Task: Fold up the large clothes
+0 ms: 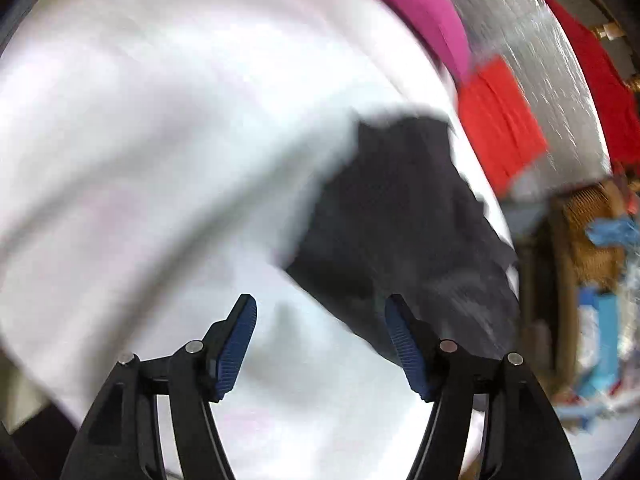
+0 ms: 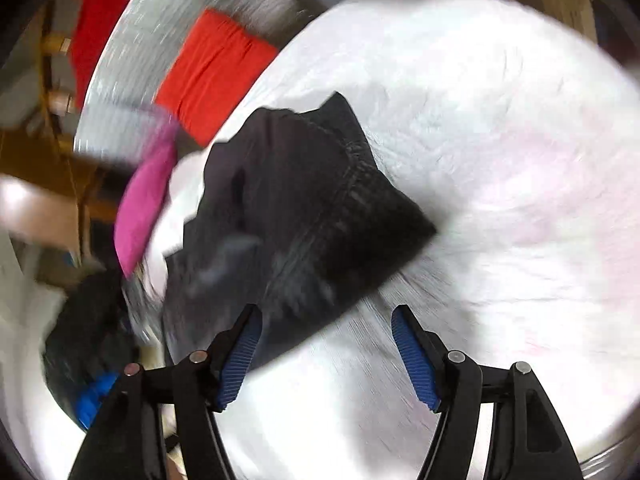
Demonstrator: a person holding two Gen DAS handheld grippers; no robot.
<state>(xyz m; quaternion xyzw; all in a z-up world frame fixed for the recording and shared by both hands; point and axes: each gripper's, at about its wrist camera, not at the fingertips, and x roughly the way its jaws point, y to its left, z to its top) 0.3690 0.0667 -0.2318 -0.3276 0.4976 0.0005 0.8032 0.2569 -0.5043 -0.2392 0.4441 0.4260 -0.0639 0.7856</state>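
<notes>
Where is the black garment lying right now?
In both views the black garment lies crumpled on the white sheet, just ahead of the open tools, with the orange-red cloth beyond it.

A dark garment (image 2: 304, 208) is lying on a wide sheet (image 2: 500, 160), which is spreading over the table (image 2: 168, 52). A folded cloth (image 2: 216, 72) is sitting on the bare table behind the garment, just past the sheet's edge. Another garment (image 2: 144, 204) is hanging to the left of the dark one in the right wrist view. In the left wrist view a wicker basket (image 1: 592, 236) is standing off the table to the right.
</notes>
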